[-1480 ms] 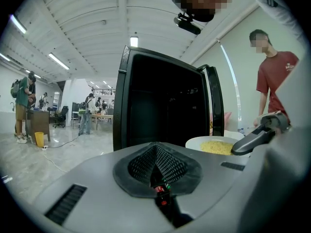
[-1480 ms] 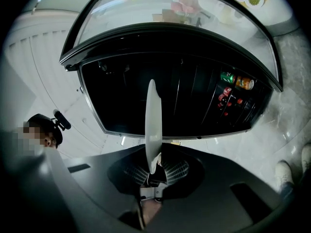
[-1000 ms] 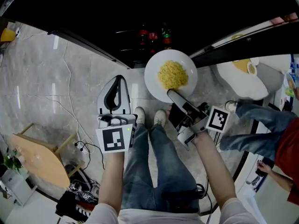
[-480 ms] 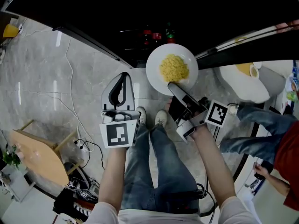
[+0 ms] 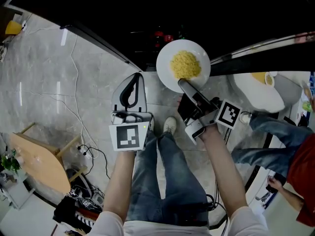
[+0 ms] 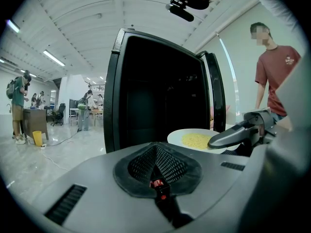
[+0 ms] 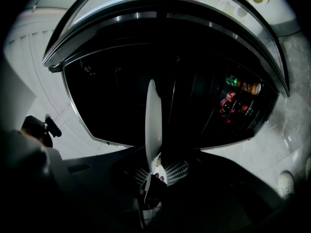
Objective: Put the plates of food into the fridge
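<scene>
Left tool: jaws together, nothing between them, held near the body. Right tool clamps the near rim of the round white plate of yellow noodles. The plate hangs at the mouth of the open black fridge, with red cans far inside.

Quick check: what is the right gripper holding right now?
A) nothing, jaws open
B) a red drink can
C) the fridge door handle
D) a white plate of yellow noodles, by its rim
D: the right gripper is clamped on the near rim of the white plate carrying yellow noodles, in front of the open fridge.
</scene>
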The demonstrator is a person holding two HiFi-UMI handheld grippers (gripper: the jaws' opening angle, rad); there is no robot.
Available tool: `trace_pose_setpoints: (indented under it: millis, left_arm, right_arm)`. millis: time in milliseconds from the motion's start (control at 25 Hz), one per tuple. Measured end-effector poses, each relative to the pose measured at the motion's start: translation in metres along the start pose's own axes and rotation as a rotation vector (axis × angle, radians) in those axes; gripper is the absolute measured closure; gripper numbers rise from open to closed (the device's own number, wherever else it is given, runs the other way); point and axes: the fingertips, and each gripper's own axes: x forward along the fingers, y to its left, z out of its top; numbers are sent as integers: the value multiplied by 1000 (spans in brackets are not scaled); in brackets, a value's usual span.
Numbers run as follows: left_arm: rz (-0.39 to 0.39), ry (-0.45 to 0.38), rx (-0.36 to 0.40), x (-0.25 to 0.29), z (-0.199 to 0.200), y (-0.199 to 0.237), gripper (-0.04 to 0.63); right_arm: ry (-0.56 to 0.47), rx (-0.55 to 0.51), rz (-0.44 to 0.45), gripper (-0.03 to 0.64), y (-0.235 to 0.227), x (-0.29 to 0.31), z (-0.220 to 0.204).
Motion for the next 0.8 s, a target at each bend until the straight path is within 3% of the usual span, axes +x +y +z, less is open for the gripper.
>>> trace_pose_setpoints:
  millis: [800]
  left_arm:
    - [-12,19,-5,31,-15,4,588]
  right_arm:
    - [-16,13,-31,568,-21,37,25]
